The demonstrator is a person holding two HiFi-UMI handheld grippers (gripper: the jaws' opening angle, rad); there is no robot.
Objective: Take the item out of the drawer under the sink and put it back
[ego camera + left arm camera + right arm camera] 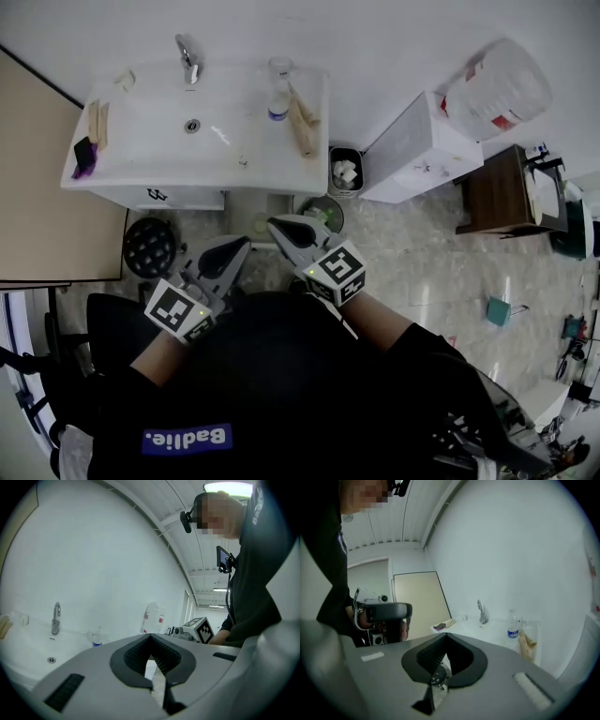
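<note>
The white sink unit (141, 141) stands at the upper left of the head view, with its faucet (187, 58) at the back. Below the basin, the white drawer front (159, 195) looks closed; no item from it shows. My left gripper (242, 244) and right gripper (274, 223) hover side by side in front of my body, just short of the unit and apart from it. In the left gripper view, the left gripper (157, 688) has its jaw tips together with nothing between them. The right gripper (436, 686) is the same.
A water bottle (278, 94) and a brown paper roll (304, 127) sit on the sink's right side. A small bin (345, 171), a white cabinet (422, 150) and a dark wooden table (502, 192) stand to the right. A black stool (150, 246) is under the sink's left.
</note>
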